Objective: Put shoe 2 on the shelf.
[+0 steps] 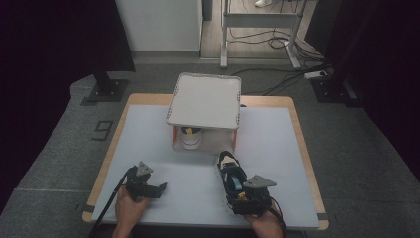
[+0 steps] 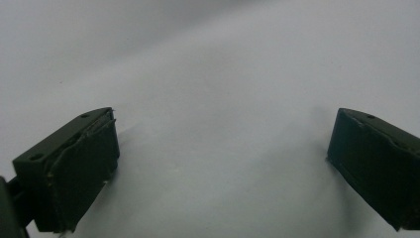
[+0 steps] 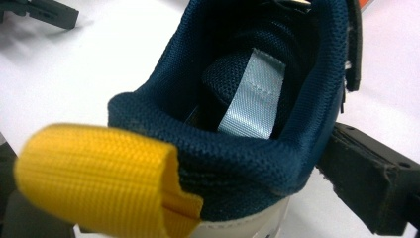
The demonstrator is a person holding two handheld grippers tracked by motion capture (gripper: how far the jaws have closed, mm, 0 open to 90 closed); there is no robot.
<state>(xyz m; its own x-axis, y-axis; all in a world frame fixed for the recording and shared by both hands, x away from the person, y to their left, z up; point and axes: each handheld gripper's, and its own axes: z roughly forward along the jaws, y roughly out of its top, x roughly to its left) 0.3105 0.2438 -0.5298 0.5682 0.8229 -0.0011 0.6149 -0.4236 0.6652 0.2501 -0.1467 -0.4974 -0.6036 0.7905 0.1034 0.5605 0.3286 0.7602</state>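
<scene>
1. Shoe (image 1: 232, 174): navy, yellow heel tab (image 3: 94, 173), on the white table (image 1: 148, 144), near right, toe toward the shelf (image 1: 205, 101).
2. Right gripper (image 1: 250, 201): jaws clamped on the shoe's heel.
3. Left gripper (image 1: 159, 189): jaws spread wide, empty, near left.

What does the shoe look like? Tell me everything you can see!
The shoe is a sneaker with dark blue mesh, a pale sole and toe, and a yellow heel loop. A light blue strip lies inside. It sits upright on the white table, toe toward the stand. The right gripper holds its heel.
</scene>
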